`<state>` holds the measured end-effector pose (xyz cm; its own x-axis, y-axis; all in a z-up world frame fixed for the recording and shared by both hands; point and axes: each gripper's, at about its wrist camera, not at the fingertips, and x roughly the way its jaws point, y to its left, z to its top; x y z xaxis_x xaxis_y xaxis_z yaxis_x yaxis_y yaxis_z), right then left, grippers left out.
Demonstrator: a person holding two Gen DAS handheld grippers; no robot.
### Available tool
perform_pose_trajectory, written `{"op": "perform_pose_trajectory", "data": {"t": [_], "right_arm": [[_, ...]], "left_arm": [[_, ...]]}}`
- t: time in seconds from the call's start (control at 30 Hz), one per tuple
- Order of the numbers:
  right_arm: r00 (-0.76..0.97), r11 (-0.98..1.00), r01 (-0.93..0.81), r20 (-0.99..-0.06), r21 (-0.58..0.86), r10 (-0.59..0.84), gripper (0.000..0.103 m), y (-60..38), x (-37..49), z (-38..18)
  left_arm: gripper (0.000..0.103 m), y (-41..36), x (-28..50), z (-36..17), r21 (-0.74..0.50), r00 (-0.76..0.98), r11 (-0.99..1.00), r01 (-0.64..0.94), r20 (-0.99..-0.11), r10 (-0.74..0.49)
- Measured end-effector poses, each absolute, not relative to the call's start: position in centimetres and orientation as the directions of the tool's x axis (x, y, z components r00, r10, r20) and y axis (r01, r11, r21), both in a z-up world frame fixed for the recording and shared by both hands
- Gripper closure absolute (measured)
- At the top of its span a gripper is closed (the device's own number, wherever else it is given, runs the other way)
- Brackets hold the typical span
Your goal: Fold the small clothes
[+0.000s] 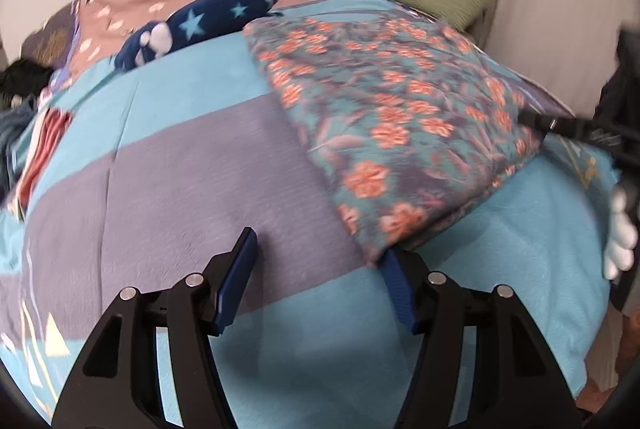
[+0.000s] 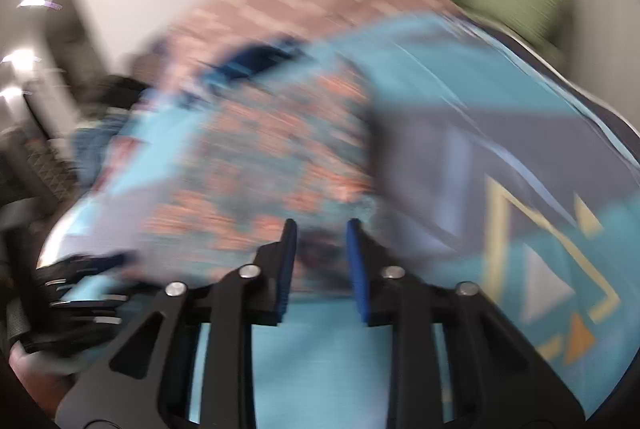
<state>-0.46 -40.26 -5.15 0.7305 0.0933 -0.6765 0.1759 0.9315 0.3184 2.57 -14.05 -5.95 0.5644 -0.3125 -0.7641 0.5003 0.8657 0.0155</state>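
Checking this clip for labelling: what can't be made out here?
- Right wrist view: motion blur hides whether the right gripper grips the floral garment.
- Left wrist view: clothes pile cut off by the left edge.
- Left wrist view: floral garment's type unclear; it lies folded.

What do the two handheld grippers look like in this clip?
Both match: the left gripper and right gripper have black triangular cut-out arms, round silver pivot pins and blue ribbed finger pads. No cables or sleeves show.

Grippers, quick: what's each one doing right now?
Left gripper: open, holding nothing.
Right gripper: closed on the floral garment at its edge, though the view is blurred.
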Motion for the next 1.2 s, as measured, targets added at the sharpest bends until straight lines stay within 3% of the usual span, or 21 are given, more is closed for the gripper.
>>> {"op": "perform_pose_trajectory", "data": {"t": [0.03, 0.1, 0.23, 0.3, 0.37, 0.5, 0.6, 0.67, 0.73, 0.8, 0.9, 1.1, 1.2], "right_arm": [[0.72, 0.906, 0.208, -0.685, 0.368, 0.113, 0.103, -41.4, -0.4, -6.0], [0.727, 0.847, 0.227, -0.663, 0.481, 0.181, 0.103, -43.4, -0.9, -6.5], [0.733, 0.908, 0.22, -0.675, 0.356, 0.087, 0.103, -42.1, -1.7, -5.3], [0.744, 0.912, 0.203, -0.662, 0.357, 0.094, 0.098, -41.8, -2.0, -5.0], [0.755, 0.911, 0.184, -0.646, 0.369, 0.109, 0.093, -41.5, -2.5, -4.6], [0.777, 0.925, 0.111, -0.612, 0.364, 0.148, 0.092, -40.7, -2.1, -3.0], [0.783, 0.931, 0.029, -0.587, 0.363, 0.204, 0.088, -39.4, -0.3, -1.8], [0.774, 0.923, 0.004, -0.586, 0.385, 0.241, 0.086, -39.3, 1.2, -1.9], [0.732, 0.919, 0.057, -0.642, 0.391, 0.228, 0.085, -40.0, 3.0, -3.5], [0.689, 0.909, 0.126, -0.694, 0.397, 0.208, 0.096, -41.2, 3.9, -5.7], [0.704, 0.871, 0.115, -0.658, 0.478, 0.268, 0.097, -42.4, 3.3, -6.3], [0.7, 0.925, 0.104, -0.687, 0.366, 0.194, 0.095, -40.8, 3.4, -6.0], [0.701, 0.917, 0.102, -0.682, 0.385, 0.208, 0.095, -41.3, 3.3, -6.1]], "left_arm": [[0.041, -13.8, 2.4, -6.0, 0.016, 0.567, 0.869, 0.495, -0.764, -0.309], [0.041, -13.6, 1.8, -5.9, 0.045, 0.581, 0.87, 0.491, -0.762, -0.288], [0.042, -13.3, 0.9, -5.8, 0.073, 0.591, 0.87, 0.488, -0.761, -0.268], [0.045, -12.7, 0.8, -5.4, 0.039, 0.576, 0.869, 0.493, -0.763, -0.292], [0.053, -11.8, 1.0, -4.8, -0.044, 0.538, 0.861, 0.507, -0.764, -0.357], [0.094, -11.1, 2.0, -1.6, -0.25, 0.486, 0.796, 0.551, -0.679, -0.55], [0.094, -13.1, 3.0, -0.4, -0.252, 0.501, 0.758, 0.601, -0.62, -0.603], [0.094, -15.1, 4.4, -2.1, -0.267, 0.457, 0.751, 0.604, -0.657, -0.6], [0.094, -16.6, 5.2, -4.7, -0.241, 0.419, 0.771, 0.59, -0.724, -0.548], [0.095, -16.8, 4.9, -6.2, -0.238, 0.43, 0.764, 0.6, -0.709, -0.559], [0.093, -16.5, 5.1, -6.0, -0.285, 0.397, 0.748, 0.599, -0.706, -0.587], [0.093, -16.8, 5.1, -5.9, -0.275, 0.396, 0.749, 0.603, -0.712, -0.58], [0.084, -16.7, 5.4, -5.7, -0.276, 0.387, 0.738, 0.616, -0.71, -0.589]]}}
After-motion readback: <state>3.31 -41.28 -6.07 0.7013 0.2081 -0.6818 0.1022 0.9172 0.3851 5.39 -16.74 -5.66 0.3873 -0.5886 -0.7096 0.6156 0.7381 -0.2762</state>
